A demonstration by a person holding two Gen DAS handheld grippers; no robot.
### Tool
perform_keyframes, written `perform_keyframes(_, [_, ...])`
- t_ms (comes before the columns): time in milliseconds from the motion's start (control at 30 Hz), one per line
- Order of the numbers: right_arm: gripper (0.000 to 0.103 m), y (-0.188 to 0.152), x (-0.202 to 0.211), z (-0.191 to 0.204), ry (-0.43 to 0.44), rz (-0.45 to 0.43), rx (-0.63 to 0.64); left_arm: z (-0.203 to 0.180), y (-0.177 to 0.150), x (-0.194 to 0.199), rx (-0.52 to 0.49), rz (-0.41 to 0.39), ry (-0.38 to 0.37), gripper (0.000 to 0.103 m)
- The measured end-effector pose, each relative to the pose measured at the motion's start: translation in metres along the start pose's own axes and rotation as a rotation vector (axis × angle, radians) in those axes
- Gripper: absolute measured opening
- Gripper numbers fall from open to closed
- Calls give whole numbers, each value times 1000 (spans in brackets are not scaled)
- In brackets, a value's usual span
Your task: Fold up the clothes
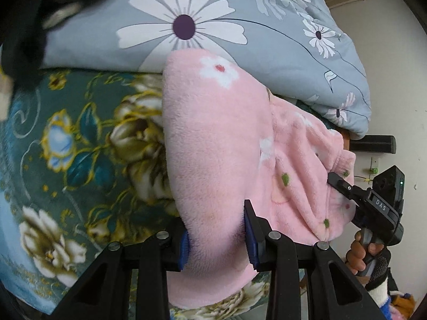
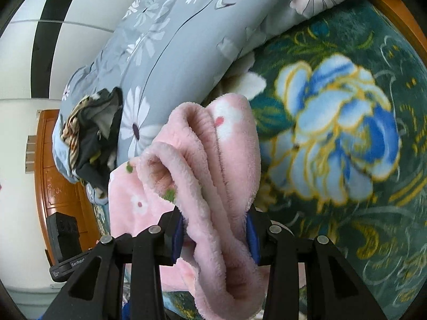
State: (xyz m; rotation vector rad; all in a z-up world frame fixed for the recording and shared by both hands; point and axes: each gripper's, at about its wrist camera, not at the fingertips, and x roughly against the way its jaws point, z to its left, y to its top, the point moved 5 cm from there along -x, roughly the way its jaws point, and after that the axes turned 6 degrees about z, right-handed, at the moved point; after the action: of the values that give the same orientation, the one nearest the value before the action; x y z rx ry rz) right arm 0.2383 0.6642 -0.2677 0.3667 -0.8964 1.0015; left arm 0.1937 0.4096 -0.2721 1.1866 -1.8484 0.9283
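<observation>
A pink fleece garment (image 1: 213,144) with white flowers and green dots hangs over the bed, stretched between both grippers. My left gripper (image 1: 217,236) is shut on a thick fold of its near edge, the blue pads pressing the fleece from both sides. At the right of the left wrist view the right gripper (image 1: 344,186), held by a hand, bites the garment's far corner. In the right wrist view my right gripper (image 2: 214,236) is shut on bunched layers of the pink garment (image 2: 213,160), which stand up in ridges in front of the jaws.
A green blanket (image 1: 80,146) with blue and gold flowers covers the bed (image 2: 347,133). A grey daisy-print quilt (image 1: 240,26) lies bunched along its far side, with dark striped clothes (image 2: 93,133) on it. A wooden bed frame (image 2: 61,181) and white wall border the bed.
</observation>
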Motion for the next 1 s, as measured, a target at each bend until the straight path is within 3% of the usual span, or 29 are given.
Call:
perform_keyframes(167, [42,24,-18,-18,-18,27,-28,3,13,-24,24,36,32,36])
perform_keyframes(400, [45,26,-33,-43,-1,26,-97,18,14,-33,50,51,49,40])
perform_keyframes(700, [49,22,-16,-29,-78,5,1,17,1,-13,21,13,76,41])
perform_keyframes(900, [48,12,31,-26,-96,-136,16,4,-19,14,-72,-63,139,41])
perform_keyframes(1000, [48,-11,36,-10,-54,-180,33,-3,-26,16,-137,-70,176,41])
